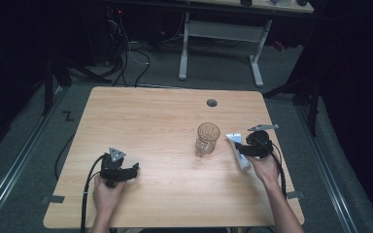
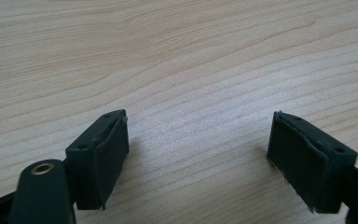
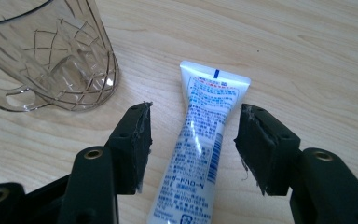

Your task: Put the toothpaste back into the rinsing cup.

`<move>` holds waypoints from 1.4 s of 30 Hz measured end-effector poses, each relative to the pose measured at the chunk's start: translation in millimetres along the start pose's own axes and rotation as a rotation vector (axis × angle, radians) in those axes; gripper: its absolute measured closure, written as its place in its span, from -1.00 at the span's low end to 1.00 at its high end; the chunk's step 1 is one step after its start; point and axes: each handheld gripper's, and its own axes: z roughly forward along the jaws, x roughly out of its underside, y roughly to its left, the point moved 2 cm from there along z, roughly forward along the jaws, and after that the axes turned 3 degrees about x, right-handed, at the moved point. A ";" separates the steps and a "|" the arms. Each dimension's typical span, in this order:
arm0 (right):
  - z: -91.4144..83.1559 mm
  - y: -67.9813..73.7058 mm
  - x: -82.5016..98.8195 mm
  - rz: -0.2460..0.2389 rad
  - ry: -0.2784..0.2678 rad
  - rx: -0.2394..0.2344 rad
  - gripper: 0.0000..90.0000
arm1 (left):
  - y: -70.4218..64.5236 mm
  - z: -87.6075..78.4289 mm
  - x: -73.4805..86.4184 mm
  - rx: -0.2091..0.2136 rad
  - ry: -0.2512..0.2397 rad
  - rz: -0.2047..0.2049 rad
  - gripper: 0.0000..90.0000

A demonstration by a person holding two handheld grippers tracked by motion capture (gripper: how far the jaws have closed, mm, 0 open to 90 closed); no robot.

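Tube [image 3: 196, 140] seen flat on table [image 1: 165, 121], right of glass mug [image 1: 207, 138], near it but apart. In right gripper view, mug [image 3: 51, 56] stands up-left of tube's crimped end. Right gripper [image 3: 191, 140] held low over tube, jaws spread, one each side of tube; gap visible both sides, pads not pressed on it. In high view, right gripper [image 1: 245, 148] is placed over tube [image 1: 238, 150]. Left gripper [image 2: 198, 154] held over bare wood at table's near left, jaws spread wide, nothing between them.
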 end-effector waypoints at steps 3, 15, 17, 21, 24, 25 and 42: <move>7.4 0.4 -5.1 -0.002 0.040 0.005 -0.02 | 0.0 0.0 0.0 0.000 -0.001 -0.001 -0.55; 28.3 -3.1 -19.5 0.022 0.148 0.017 -0.10 | 0.0 0.0 0.0 0.001 0.001 0.001 -0.55; 32.6 -3.9 -20.4 0.032 0.182 0.015 -0.11 | 0.0 0.0 0.0 0.001 0.001 0.001 -0.55; 40.5 -5.5 -22.5 0.049 0.229 0.006 -0.11 | 0.0 0.0 0.0 0.001 0.001 0.001 -0.55; 46.1 -5.5 -23.7 0.055 0.255 0.002 -0.12 | 0.0 0.0 0.0 0.000 0.001 0.000 -0.55; 47.7 -5.5 -23.8 0.056 0.259 -0.001 -0.12 | 0.0 0.0 0.0 0.000 0.001 0.000 -0.55; 66.6 -8.4 -21.4 0.058 0.335 0.041 -0.02 | 0.2 0.1 0.0 0.002 -0.001 -0.001 -0.54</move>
